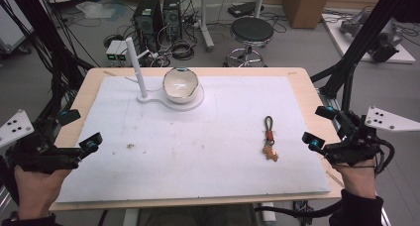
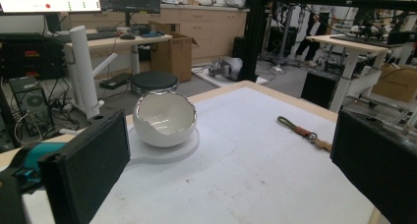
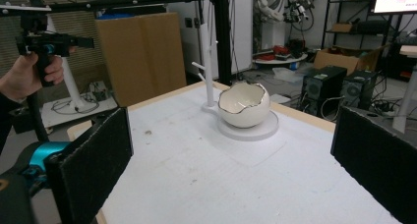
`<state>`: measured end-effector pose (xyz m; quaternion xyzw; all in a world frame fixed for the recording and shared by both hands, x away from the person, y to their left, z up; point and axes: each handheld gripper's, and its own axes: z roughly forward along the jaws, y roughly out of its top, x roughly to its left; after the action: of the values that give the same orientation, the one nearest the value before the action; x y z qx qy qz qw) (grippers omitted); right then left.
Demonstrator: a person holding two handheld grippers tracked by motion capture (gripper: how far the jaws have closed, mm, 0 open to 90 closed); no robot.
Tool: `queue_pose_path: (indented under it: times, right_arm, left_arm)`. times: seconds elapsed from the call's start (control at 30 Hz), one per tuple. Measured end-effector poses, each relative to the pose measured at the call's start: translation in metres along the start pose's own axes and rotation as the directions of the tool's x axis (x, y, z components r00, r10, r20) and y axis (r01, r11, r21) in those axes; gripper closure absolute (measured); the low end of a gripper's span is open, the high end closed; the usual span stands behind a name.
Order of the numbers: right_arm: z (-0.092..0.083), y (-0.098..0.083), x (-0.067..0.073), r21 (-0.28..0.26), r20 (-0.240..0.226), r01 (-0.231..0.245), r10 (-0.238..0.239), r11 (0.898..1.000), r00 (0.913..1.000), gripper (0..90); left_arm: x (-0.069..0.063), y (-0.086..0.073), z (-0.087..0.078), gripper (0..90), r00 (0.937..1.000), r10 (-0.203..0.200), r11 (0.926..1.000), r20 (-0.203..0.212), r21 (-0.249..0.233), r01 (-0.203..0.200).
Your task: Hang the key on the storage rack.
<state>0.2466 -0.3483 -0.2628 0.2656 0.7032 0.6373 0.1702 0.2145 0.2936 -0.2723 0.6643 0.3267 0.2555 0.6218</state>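
- The left claw (image 1: 81,129) hovers at the left edge of the worktop (image 1: 114,77) with its jaws spread wide and nothing between them; the right claw (image 1: 322,127) hovers at the right edge, likewise gaping and empty.
- The keychain (image 1: 270,139) lies flat on the white mat (image 1: 208,151), right of centre, nearest the right claw and well apart from the bowl (image 1: 181,84).
- The keychain looks thin and lies low, so in my judgement the pads could close above it or pinch only the cord loop, letting the tag swing or slip out.
- A steep approach could press the jaw tips into the mat and drag it.
- The eggshell-shaped bowl has a jagged rim and sits on the round base of the white stand (image 1: 136,67); a careless sweep of either claw could knock it off or tip the peg post.
- The keychain's tag is too small to make out its shape or clasp.
- In the left gripper view the keychain (image 2: 300,129) runs behind the right-hand jaw, its end cut off.
- Whether the bowl holds anything is hard to tell.
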Motion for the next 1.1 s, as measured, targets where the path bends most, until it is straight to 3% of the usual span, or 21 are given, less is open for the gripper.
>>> queue_pose_path:
  times: [0.27, 0.5, 0.63, 0.8, 1.1]
  right_arm:
    - [-0.002, 0.001, 0.001, -0.005, 0.000, 0.000, 0.000, 1.000, 1.0000, 1.2]
    - [0.006, -0.003, -0.012, 0.034, 0.037, -0.023, 0.022, 0.999, 0.9991, 1.2]
    - [0.020, -0.010, -0.030, 0.095, 0.067, -0.048, 0.041, 0.994, 0.9969, 1.2]
    - [0.040, -0.010, -0.048, 0.098, 0.080, -0.062, 0.055, 0.993, 0.9953, 1.2]
    - [0.076, -0.003, -0.068, 0.165, 0.128, -0.045, 0.024, 0.985, 0.9914, 1.2]
  left_arm:
    - [-0.001, 0.000, 0.000, 1.9, 1.0000, -0.006, 1.0000, -0.001, 0.003, 0.006]
    - [-0.001, -0.003, 0.002, 1.9, 0.9999, -0.015, 0.9998, 0.002, 0.016, 0.015]
    - [-0.004, -0.003, 0.003, 1.9, 1.0000, -0.009, 0.9997, -0.001, 0.022, 0.009]
    - [-0.007, -0.002, 0.000, 1.9, 1.0000, 0.003, 0.9997, -0.002, 0.023, -0.003]
    - [-0.004, -0.005, -0.002, 1.9, 0.9999, -0.011, 0.9997, -0.003, 0.022, 0.011]
